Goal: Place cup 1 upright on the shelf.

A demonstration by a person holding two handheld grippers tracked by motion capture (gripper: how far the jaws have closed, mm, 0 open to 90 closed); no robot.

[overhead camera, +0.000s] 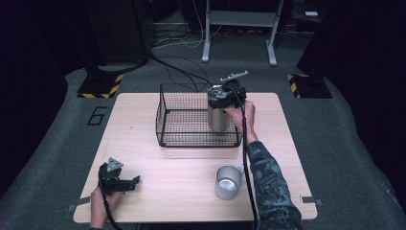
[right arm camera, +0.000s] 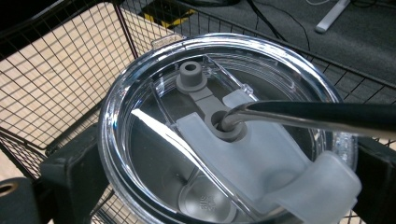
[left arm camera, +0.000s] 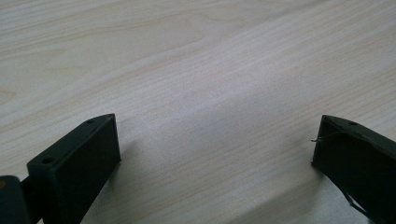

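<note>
The right gripper point(overhead camera: 223, 98) is clamping a steel tumbler point(overhead camera: 218, 117) near its top, one black jaw on each side of the clear lid point(right arm camera: 219, 140). The tumbler is standing or hanging upright inside the wire basket point(overhead camera: 167, 108), toward the basket's right side; whether its base is resting on the basket floor cannot be told. A metal straw point(right arm camera: 317, 116) is passing through the lid's soft grey grommet and leaning off to one side.

Judgement on handling: the body is looking rigid and smooth, so it is likely slippery under hard jaws, and the lid is probably only pressed on. A hold on the lid rim alone is risking the lid pulling off; the firmer hold is on the steel wall just below it. The straw is loose and may swing or catch the basket wires.

The left gripper point(overhead camera: 117, 181) is lying idle at the table's point(overhead camera: 182, 163) near left corner, jaws apart and holding nothing. A metal mug point(overhead camera: 228, 182) is standing on the table in front of the basket.
</note>
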